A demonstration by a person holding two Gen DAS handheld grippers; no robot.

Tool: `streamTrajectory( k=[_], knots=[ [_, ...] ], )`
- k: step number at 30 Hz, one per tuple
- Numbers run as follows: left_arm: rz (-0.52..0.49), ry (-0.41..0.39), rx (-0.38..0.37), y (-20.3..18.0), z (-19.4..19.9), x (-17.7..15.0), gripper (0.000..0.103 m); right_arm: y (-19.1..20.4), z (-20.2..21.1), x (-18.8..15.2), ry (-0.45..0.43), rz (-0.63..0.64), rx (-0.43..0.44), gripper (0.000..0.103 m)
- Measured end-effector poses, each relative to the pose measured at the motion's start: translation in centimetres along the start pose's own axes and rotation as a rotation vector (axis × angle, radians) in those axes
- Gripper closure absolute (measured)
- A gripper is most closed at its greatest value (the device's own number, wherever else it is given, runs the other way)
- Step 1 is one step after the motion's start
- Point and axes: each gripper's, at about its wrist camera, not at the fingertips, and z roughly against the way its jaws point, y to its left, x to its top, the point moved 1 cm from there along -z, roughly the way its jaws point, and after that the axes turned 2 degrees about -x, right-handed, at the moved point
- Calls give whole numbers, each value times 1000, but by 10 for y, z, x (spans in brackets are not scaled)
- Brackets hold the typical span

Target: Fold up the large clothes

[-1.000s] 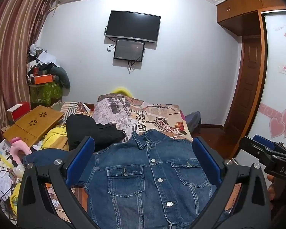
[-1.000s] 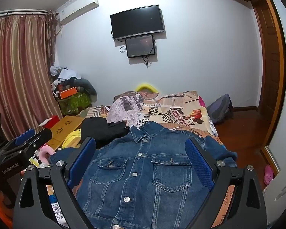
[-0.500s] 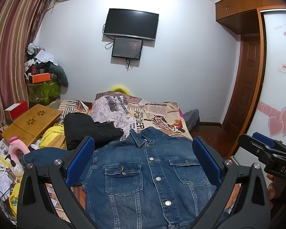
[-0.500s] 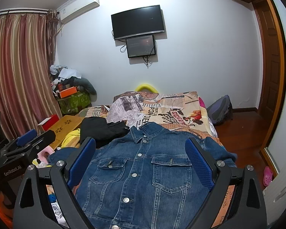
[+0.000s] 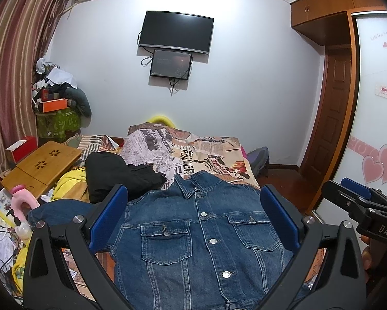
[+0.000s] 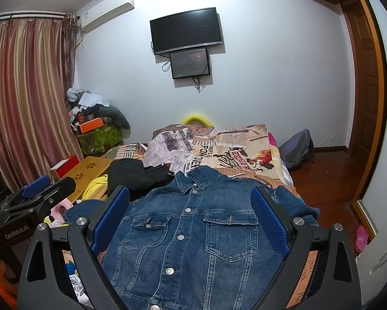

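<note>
A blue denim jacket (image 5: 201,235) lies front up and buttoned on the bed, collar pointing away from me; it also shows in the right wrist view (image 6: 193,230). Its left sleeve (image 5: 61,210) stretches out to the left and its right sleeve (image 6: 294,204) lies bunched at the bed's right edge. My left gripper (image 5: 193,219) is open and empty, held above the jacket's chest. My right gripper (image 6: 189,217) is open and empty, also above the chest. Each gripper shows at the edge of the other's view.
A black garment (image 5: 116,173) lies on the printed bed cover (image 5: 201,152) beyond the jacket's left shoulder. Left of the bed are a bamboo lap desk (image 5: 41,165), yellow cloth and clutter. A backpack (image 6: 296,149) and wooden floor are to the right.
Both grippers have risen slightly and tilted a little, so the jacket sits a bit lower in both views. The jaws have stayed open and the jacket has not moved.
</note>
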Motion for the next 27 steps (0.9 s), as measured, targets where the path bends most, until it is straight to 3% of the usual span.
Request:
streamTrajectory(
  k=[27],
  knots=[
    [-1,14,-6,-5,-6,1,0,0,-8,-2,19,-3,-4,9]
  ],
)
